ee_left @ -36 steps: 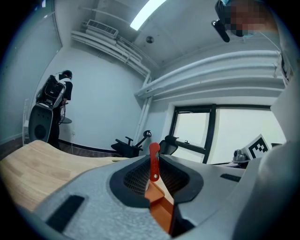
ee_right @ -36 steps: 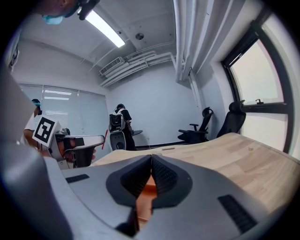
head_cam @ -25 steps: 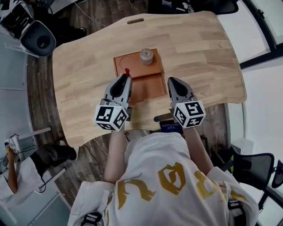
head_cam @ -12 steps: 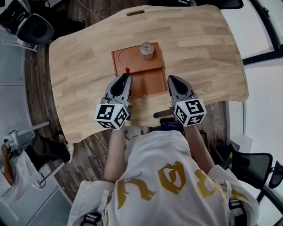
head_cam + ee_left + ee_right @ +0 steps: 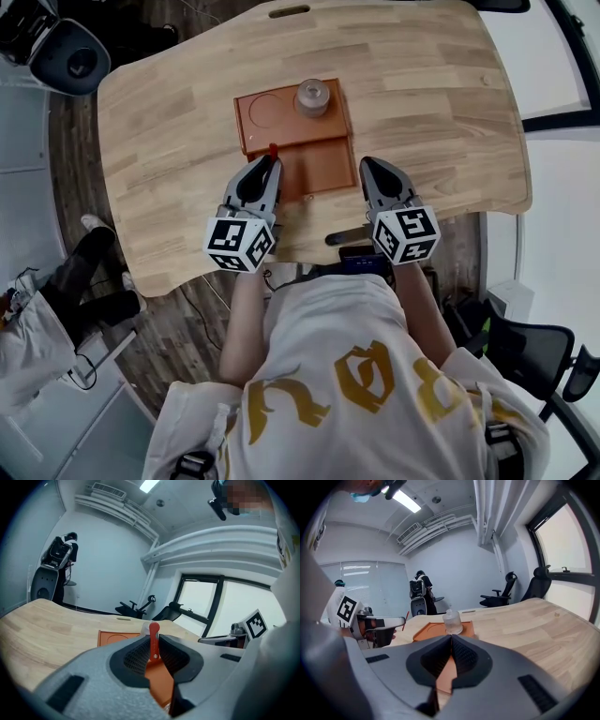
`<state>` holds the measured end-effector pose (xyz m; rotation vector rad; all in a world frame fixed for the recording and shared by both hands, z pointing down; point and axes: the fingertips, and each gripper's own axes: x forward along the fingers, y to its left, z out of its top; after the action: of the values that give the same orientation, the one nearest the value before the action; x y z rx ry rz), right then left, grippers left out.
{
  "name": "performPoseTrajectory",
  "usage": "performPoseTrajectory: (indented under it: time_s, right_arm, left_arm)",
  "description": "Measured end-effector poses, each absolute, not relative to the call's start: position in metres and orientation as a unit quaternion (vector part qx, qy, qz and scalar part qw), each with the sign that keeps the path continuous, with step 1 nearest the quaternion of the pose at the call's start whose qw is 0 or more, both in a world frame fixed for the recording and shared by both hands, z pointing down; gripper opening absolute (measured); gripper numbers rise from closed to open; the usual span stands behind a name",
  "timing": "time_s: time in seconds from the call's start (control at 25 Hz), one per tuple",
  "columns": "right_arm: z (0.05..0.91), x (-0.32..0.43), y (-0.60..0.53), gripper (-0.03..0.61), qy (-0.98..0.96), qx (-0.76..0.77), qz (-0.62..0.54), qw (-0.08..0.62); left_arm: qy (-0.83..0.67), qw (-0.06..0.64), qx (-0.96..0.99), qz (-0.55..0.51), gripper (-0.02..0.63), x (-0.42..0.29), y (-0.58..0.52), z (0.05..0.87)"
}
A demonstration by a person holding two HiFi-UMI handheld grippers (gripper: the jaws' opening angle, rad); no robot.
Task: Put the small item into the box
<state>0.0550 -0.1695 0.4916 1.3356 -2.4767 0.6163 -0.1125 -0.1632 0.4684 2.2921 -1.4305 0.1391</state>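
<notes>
Left gripper view showed the small red item (image 5: 153,637), a thin upright strip with a rounded top, pinched between the jaws of the left tool (image 5: 153,645), with its top poking above them. From the head view, the item sat at that tool's tips, over the near left part of the orange box (image 5: 323,169) on the table (image 5: 159,122). The right tool (image 5: 368,165) hovered just beside the box's right edge, jaws pressed together on nothing (the right gripper view made that plain). Only the right gripper view showed the clear little bottle (image 5: 452,619) side-on, standing on the box's far half beside a round recess (image 5: 433,629). Gold lettering on the person's white shirt (image 5: 309,328) was too distorted to read; each tool's cube (image 5: 240,246) carried square black-and-white markers.
</notes>
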Motion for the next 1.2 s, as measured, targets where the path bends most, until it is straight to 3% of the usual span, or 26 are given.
performPoseTrajectory:
  time_s: [1.2]
  right_arm:
    - [0.550, 0.056, -0.183, 0.012, -0.845, 0.433, 0.248, 0.192]
  left_arm:
    - [-0.464, 0.258, 0.827, 0.185, 0.058, -0.083, -0.169, 0.555]
